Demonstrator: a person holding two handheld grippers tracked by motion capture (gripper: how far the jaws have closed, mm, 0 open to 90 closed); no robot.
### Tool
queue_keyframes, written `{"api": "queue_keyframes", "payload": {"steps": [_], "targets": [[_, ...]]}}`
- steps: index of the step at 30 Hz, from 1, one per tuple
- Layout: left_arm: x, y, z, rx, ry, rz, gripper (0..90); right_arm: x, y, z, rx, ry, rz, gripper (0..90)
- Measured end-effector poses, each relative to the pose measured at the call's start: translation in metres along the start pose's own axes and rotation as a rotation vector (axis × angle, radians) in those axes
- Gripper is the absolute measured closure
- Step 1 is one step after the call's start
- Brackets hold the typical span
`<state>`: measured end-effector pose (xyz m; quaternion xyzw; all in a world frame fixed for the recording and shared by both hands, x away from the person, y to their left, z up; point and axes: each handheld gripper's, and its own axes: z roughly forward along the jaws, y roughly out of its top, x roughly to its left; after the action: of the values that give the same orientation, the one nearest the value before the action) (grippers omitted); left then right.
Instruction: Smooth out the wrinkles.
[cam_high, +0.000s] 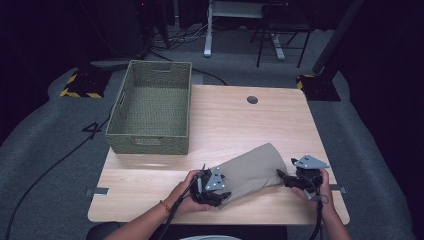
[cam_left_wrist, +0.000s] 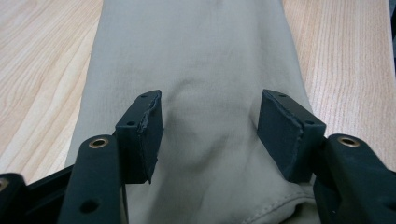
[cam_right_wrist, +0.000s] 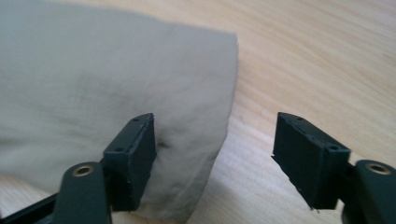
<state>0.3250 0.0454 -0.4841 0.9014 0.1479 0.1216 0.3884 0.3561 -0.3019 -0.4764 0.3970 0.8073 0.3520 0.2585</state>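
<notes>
The folded khaki garment (cam_high: 252, 170) lay on the wooden bench (cam_high: 225, 120) near its front edge, between the two hands, with the woven green basket (cam_high: 152, 107) standing well apart at the far left corner. The left gripper (cam_left_wrist: 210, 133) had its fingers (cam_left_wrist: 144, 135) spread over the cloth at the stitched end, pressing on nothing. The right gripper (cam_right_wrist: 215, 158) was also open, one finger (cam_right_wrist: 133, 158) over the garment's other end and the other finger (cam_right_wrist: 308, 158) above bare wood. The risk was an uneven grab: the right fingers straddled the edge and might have pinched only the top layer, so the fold could have slipped open when lifted, or the cloth could have dragged toward the bench edge
</notes>
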Motion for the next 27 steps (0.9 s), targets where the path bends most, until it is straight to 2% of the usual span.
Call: {"api": "queue_keyframes", "payload": {"steps": [1,2,5,7,8,9,10,12,14,16,20,22,24,26,27], "targets": [[0.0,0.0,0.0,-0.003,0.002,-0.001,40.6,-0.001,0.003,-0.003,-0.014,-0.012,0.001,31.2],[0.0,-0.001,0.0,-0.001,0.002,-0.006,39.5,0.001,0.008,-0.007,-0.027,-0.043,-0.017,31.6],[0.002,-0.001,0.001,-0.005,-0.006,-0.013,38.1,0.012,0.028,-0.014,-0.089,-0.098,-0.065,32.4],[0.002,-0.001,0.001,-0.007,-0.004,-0.014,36.3,0.023,0.04,-0.015,-0.153,-0.01,-0.057,32.3],[0.002,-0.001,0.001,-0.008,-0.004,-0.012,36.3,0.029,0.044,-0.012,-0.166,0.016,-0.072,32.2],[0.002,-0.002,0.001,-0.009,-0.002,-0.01,36.2,0.04,0.048,-0.006,-0.177,0.075,-0.097,32.3],[0.002,-0.002,0.001,-0.012,-0.002,-0.008,35.9,0.049,0.05,0.0,-0.17,0.128,-0.105,32.3],[0.003,-0.002,0.002,-0.015,-0.007,-0.008,35.5,0.06,0.049,0.014,-0.137,0.164,-0.115,32.2],[0.005,-0.003,0.002,-0.018,-0.018,-0.01,35.1,0.063,0.044,0.028,-0.092,0.187,-0.125,31.7],[0.006,-0.004,0.002,-0.023,-0.023,-0.005,35.1,0.055,0.036,0.034,-0.068,0.217,-0.089,31.0],[0.004,-0.004,0.003,-0.025,-0.017,0.0,35.2,0.024,0.023,0.031,-0.047,0.198,0.01,27.4],[0.003,-0.003,0.003,-0.02,-0.013,0.011,35.1,0.012,0.016,0.03,-0.025,0.142,0.02,30.5],[0.003,-0.004,0.003,-0.024,-0.015,0.001,35.1,-0.001,0.01,0.028,0.01,0.051,0.034,32.2],[0.004,-0.005,0.003,-0.024,-0.019,-0.004,35.1,-0.016,0.007,0.025,0.005,0.04,0.089,33.0],[0.005,-0.004,0.004,-0.026,-0.021,0.001,35.1,-0.018,0.008,0.023,0.01,-0.002,0.089,34.2]]}}
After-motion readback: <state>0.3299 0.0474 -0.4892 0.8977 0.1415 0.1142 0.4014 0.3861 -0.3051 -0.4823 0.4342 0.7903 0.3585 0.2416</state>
